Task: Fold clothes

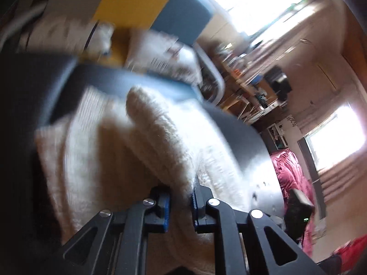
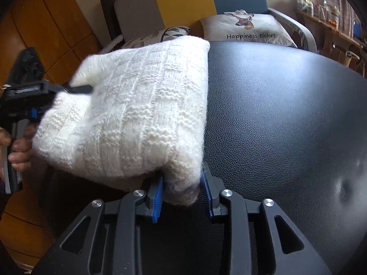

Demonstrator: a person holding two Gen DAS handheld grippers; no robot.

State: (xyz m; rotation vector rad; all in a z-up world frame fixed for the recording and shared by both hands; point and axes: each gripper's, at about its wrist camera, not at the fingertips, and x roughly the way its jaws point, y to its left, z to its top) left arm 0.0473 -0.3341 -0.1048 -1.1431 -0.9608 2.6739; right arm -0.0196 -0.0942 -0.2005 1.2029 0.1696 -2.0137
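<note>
A folded white knitted sweater is held up over the black leather table. My right gripper is shut on its near corner, blue pads pressing the wool. My left gripper is shut on another edge of the sweater; the left wrist view is blurred. The left gripper also shows in the right wrist view at the sweater's left side, held by a hand.
A sofa with grey, yellow and blue back panels stands behind the table, with a "Happiness ticket" cushion on it. Wooden cabinets are at left. A cluttered shelf and pink fabric lie beyond the table.
</note>
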